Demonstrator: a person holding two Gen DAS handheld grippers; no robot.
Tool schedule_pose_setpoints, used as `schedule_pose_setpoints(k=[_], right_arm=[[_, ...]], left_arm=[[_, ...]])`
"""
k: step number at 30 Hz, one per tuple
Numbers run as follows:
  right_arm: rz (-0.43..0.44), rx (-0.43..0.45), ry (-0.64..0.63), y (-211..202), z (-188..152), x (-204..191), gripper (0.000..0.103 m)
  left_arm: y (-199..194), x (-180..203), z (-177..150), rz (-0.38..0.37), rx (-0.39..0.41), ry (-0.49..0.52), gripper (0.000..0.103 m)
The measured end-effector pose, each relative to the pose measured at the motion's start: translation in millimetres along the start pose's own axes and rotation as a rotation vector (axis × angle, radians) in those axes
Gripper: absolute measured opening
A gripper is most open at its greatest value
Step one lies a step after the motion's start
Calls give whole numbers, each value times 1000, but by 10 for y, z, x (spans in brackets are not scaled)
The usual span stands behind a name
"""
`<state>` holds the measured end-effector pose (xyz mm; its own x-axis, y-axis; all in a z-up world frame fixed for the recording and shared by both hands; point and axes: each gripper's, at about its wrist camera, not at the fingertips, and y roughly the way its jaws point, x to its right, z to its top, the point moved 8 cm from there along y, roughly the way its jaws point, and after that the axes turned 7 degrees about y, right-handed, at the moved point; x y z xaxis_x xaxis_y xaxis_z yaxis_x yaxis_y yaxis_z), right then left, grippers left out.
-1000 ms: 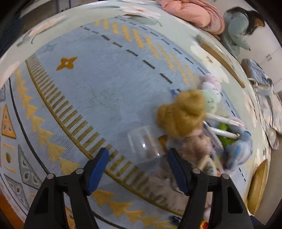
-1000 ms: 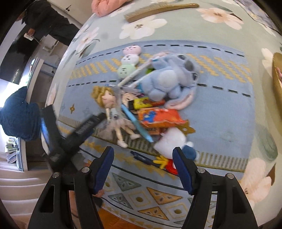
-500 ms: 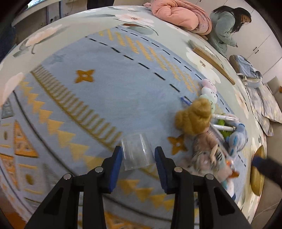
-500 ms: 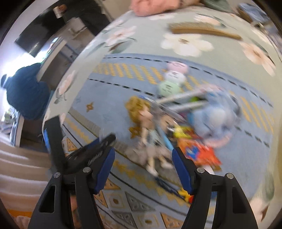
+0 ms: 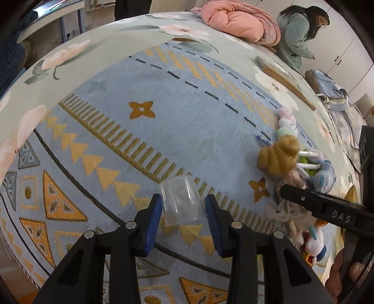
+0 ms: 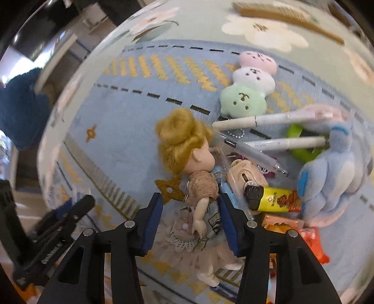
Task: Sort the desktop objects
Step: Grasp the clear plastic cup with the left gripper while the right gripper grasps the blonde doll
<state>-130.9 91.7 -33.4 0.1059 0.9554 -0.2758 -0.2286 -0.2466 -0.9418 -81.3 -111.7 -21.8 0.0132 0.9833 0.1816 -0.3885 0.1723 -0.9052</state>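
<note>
On the patterned carpet (image 5: 163, 117) my left gripper (image 5: 183, 210) is shut on a clear plastic cup (image 5: 180, 201), which sits between its blue pads, left of the toy pile. A blonde doll (image 6: 201, 184) lies on its back in the right wrist view. My right gripper (image 6: 190, 210) points down over it with its jaws closing. The doll's torso is between the pads, and a gap still shows on the left side. In the left wrist view the doll's hair (image 5: 278, 156) shows at the right.
Right of the doll lie white pens (image 6: 268, 121), a clear pen (image 6: 254, 154), a yellow lighter (image 6: 271, 197), a blue plush (image 6: 332, 182), an orange snack packet (image 6: 311, 238) and a three-ball plush (image 6: 247, 88). A pink blanket (image 5: 240, 21) and a person (image 5: 296, 35) are at the carpet's far edge.
My left gripper closed on the clear cup and carried it left, away from the toy pile. My right gripper dropped towards the doll and its jaws narrowed around the torso.
</note>
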Motion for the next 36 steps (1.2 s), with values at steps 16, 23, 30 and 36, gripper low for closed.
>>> schedule_pose_setpoints(k=[16, 23, 30, 36], right_arm=[[148, -28, 68, -146, -354, -157, 30], [30, -90, 71, 7, -592, -141, 51], [-18, -31, 49, -104, -527, -126, 58], [-52, -62, 2, 233, -584, -287, 48]], left_arm=[[-7, -25, -148, -23, -39, 53, 34], [74, -36, -229, -25, -58, 71, 34], [125, -36, -245, -13, -46, 77, 34], [135, -18, -218, 2, -40, 80, 32]])
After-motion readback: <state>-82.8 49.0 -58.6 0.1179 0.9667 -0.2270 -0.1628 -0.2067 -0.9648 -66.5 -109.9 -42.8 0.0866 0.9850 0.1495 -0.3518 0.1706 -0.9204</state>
